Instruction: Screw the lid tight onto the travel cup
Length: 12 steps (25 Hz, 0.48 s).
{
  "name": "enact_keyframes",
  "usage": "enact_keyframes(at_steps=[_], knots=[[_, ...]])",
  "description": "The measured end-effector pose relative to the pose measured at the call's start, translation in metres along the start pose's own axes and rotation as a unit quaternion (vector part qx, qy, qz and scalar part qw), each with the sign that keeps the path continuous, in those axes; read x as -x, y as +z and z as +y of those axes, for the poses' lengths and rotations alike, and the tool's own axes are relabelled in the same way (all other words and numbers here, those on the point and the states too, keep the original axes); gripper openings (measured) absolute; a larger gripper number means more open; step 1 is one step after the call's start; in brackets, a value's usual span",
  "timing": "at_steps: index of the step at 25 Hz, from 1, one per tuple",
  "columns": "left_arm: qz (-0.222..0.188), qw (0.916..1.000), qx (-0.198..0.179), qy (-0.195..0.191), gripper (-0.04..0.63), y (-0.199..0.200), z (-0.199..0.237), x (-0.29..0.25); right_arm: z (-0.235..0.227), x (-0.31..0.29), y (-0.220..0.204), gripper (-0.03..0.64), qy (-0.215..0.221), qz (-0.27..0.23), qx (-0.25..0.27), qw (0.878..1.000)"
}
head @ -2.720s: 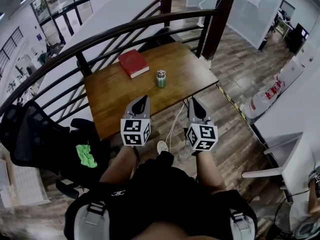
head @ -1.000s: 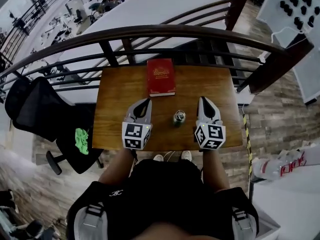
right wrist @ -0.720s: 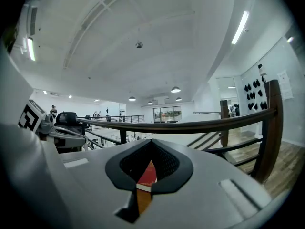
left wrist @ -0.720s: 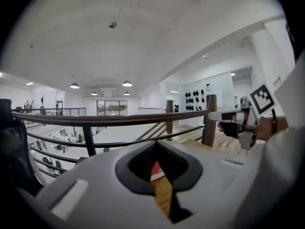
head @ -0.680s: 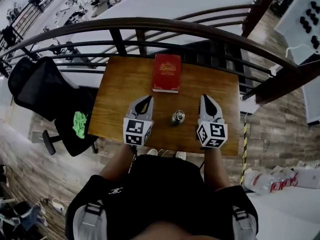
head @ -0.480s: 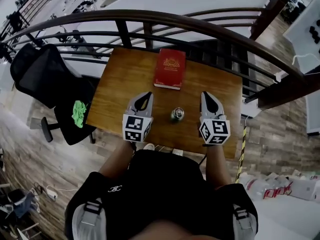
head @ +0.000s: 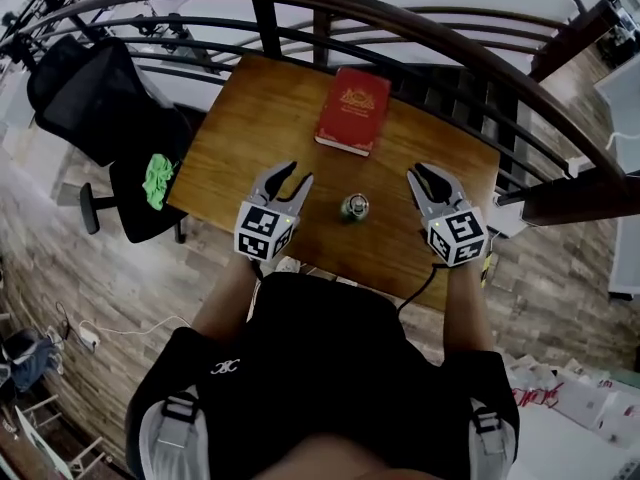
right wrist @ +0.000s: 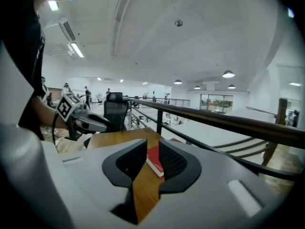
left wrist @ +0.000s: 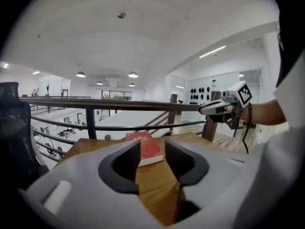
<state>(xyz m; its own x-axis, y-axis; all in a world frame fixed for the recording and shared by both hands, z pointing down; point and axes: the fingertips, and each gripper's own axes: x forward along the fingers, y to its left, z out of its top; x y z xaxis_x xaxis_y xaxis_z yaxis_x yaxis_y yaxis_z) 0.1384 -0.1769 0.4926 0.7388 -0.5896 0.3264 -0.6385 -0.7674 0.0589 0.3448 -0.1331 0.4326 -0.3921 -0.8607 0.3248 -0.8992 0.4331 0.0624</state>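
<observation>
The cup [head: 354, 207] stands upright on the counter [head: 250, 128], between the two grippers and apart from both, with a red book [head: 352, 111] beyond it. The fingers of the left gripper [head: 292, 176] have just been opening and stand spread, nothing between them. Those of the right gripper [head: 421, 173] have just been opening too, to a narrower gap, also empty.

Cup [head: 354, 207] on table [head: 240, 138] (between left gripper [head: 296, 174], right gripper [head: 418, 172]), book [head: 352, 111] behind.

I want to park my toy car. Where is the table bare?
Bare brown wooden table left of the red hardcover book, and right of it. Crowded: small green metal-topped cup between left tongs and right tongs.
</observation>
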Motion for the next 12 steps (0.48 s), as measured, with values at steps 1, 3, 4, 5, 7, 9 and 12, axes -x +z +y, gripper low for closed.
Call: enact_keyframes(at_steps=[1, 3, 4, 5, 7, 9, 12], knots=[[0.006, 1.0000, -0.001, -0.007, 0.184, -0.006, -0.001, -0.001, 0.004, -0.003, -0.003, 0.072, 0.027, 0.014, 0.004, 1.000], [0.015, 0.9995, -0.002, -0.027, 0.228, -0.018, -0.007, -0.003, 0.012, -0.008, -0.010, 0.097, 0.070, 0.042, 0.021, 0.996], [0.019, 0.9990, -0.003, -0.041, 0.258, -0.025, -0.010, -0.004, 0.017, -0.011, -0.013, 0.113, 0.089, 0.054, 0.031, 0.994], [0.023, 0.9982, -0.006, -0.055, 0.288, -0.031, -0.015, -0.006, 0.023, -0.015, -0.017, 0.133, 0.108, 0.066, 0.042, 0.991], [0.034, 0.9957, -0.020, -0.084, 0.344, -0.045, -0.027, -0.012, 0.035, -0.021, -0.028, 0.175, 0.144, 0.093, 0.066, 0.983], [0.049, 0.9918, -0.038, -0.112, 0.370, -0.062, -0.041, -0.016, 0.048, -0.026, -0.041, 0.195, 0.174, 0.122, 0.090, 0.973], [0.069, 0.9847, -0.053, -0.151, 0.387, -0.087, -0.060, -0.020, 0.064, -0.031, -0.056, 0.202, 0.207, 0.157, 0.121, 0.958]])
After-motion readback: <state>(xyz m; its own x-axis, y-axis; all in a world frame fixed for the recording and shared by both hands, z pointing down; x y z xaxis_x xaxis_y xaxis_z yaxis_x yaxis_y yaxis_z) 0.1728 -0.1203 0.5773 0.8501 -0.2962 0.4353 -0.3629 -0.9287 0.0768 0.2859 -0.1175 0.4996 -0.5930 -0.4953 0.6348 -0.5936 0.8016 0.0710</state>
